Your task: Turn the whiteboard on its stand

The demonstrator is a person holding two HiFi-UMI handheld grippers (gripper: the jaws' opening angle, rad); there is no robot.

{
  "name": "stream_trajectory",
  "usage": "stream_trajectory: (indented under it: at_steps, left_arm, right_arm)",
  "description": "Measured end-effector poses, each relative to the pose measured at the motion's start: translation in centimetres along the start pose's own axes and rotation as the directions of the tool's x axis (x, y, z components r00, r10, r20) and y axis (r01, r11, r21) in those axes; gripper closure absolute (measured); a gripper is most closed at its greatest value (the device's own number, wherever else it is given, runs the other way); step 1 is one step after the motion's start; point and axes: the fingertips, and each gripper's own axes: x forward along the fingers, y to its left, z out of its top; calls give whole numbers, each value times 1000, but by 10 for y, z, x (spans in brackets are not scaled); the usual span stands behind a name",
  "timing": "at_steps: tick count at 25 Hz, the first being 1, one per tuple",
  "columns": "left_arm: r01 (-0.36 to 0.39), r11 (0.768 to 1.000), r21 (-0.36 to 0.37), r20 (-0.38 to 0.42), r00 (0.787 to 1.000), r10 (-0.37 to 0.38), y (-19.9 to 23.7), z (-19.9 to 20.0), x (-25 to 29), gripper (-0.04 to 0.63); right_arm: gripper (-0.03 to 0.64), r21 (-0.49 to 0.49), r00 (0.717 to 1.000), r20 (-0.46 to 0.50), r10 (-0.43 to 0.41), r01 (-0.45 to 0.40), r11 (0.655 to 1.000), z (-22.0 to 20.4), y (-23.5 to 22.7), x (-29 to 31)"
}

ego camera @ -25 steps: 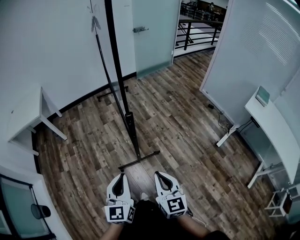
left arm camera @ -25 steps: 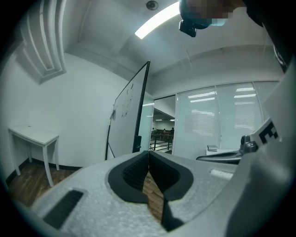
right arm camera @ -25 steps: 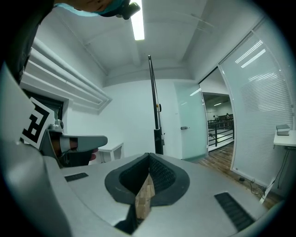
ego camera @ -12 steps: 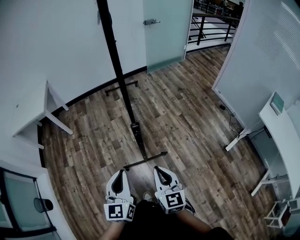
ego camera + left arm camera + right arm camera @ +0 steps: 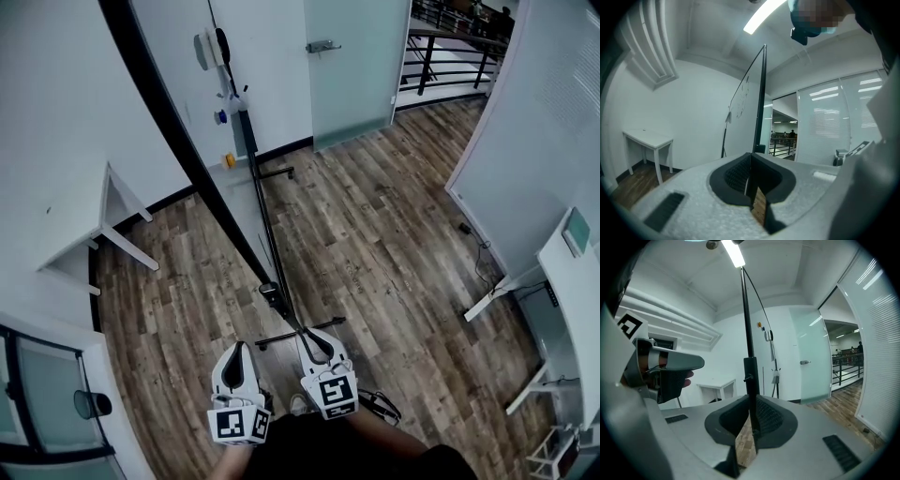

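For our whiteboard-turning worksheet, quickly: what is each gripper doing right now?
Left gripper: closed, holding nothing.
Right gripper: closed, apparently empty; the black metal pole of the whiteboard stand stands beyond it.

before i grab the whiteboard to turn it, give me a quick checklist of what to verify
1. Left gripper jaws apart for a grab: not ok, they are together with nothing between them.
2. Right gripper jaws apart: not ok, together and empty.
3. Right gripper lined up on the stand post: ok, the post rises straight beyond its tips.
4. Tips touching the post: cannot tell.
5. Whiteboard has swing room past the white table: cannot tell.
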Motion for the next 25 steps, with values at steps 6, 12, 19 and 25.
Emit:
stream_trajectory:
  at_steps: [6,12,19,25]
  left_arm:
    - [-22,1000,-7,-4,1000,22,2,-1,20,577]
    - [-53,998,-13,4,999,54,10,-1,21,578]
    - [-79,997,-18,7,997,79,22,6,22,578]
    - [-89,996,-23,11,996,89,31,4,18,578]
  right_arm:
    - [515,8,998,-55,41,-41,999,-15,-8,35]
    - [418,-11,994,-94,51,-52,999,-25,-10,61]
    - [377,-4,993,-110,48,-49,999,-25,-9,95]
    - [371,-16,992,-122,42,-45,999,-31,-4,115]
